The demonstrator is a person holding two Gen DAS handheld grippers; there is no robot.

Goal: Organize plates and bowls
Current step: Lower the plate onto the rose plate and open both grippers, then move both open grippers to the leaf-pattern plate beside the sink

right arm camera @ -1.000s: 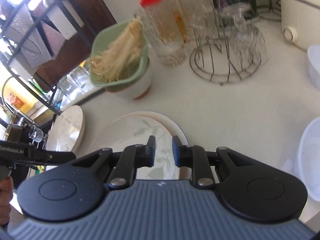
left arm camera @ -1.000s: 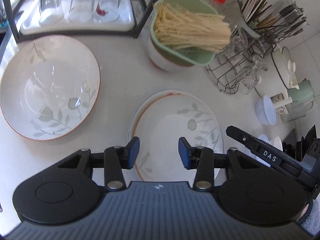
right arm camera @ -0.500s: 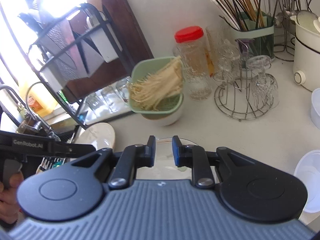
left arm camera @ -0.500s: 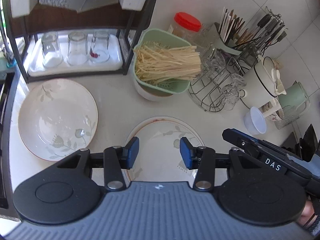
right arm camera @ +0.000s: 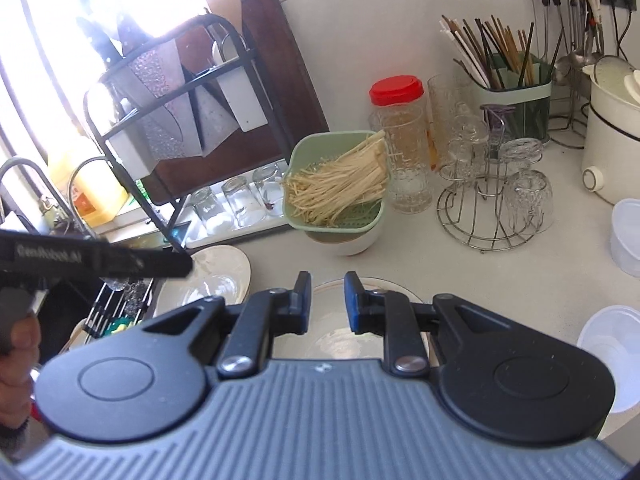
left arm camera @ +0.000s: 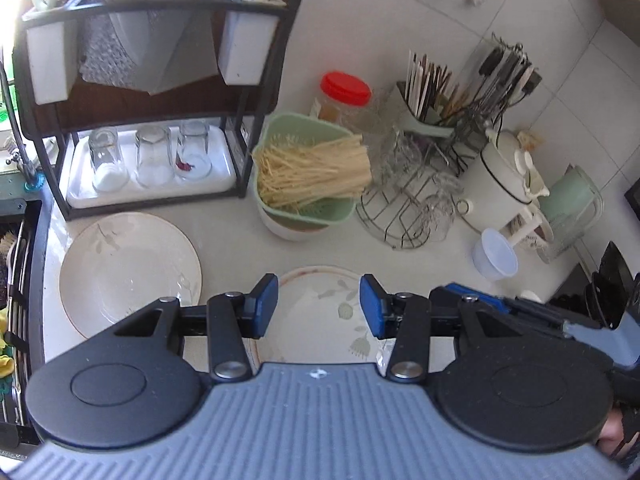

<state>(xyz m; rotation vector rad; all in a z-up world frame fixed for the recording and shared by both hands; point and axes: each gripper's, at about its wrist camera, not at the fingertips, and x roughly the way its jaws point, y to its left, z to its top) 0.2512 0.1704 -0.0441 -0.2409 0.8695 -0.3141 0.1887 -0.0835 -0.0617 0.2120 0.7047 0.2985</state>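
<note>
A stack of two floral plates (left arm camera: 320, 312) lies on the white counter in front of me; it also shows in the right wrist view (right arm camera: 328, 332). A floral bowl-plate (left arm camera: 128, 268) lies to its left, seen in the right wrist view (right arm camera: 216, 276) too. My left gripper (left arm camera: 319, 306) is open and empty, well above the stack. My right gripper (right arm camera: 327, 302) is open with a narrow gap, empty, above the stack.
A black dish rack (left arm camera: 152, 92) with upturned glasses on a white tray (left arm camera: 148, 184) stands at the back left. A green colander of enoki mushrooms (left arm camera: 308, 172) sits on a white bowl. Wire glass stand (left arm camera: 408, 208), red-lidded jar (left arm camera: 344, 96), utensil holders, white pot (left arm camera: 504, 180), plastic cups (right arm camera: 612, 348) crowd the right.
Both grippers have risen and pulled back from the plates, so more of the counter and rack shows. Neither gripper's opening changed; nothing was picked up.
</note>
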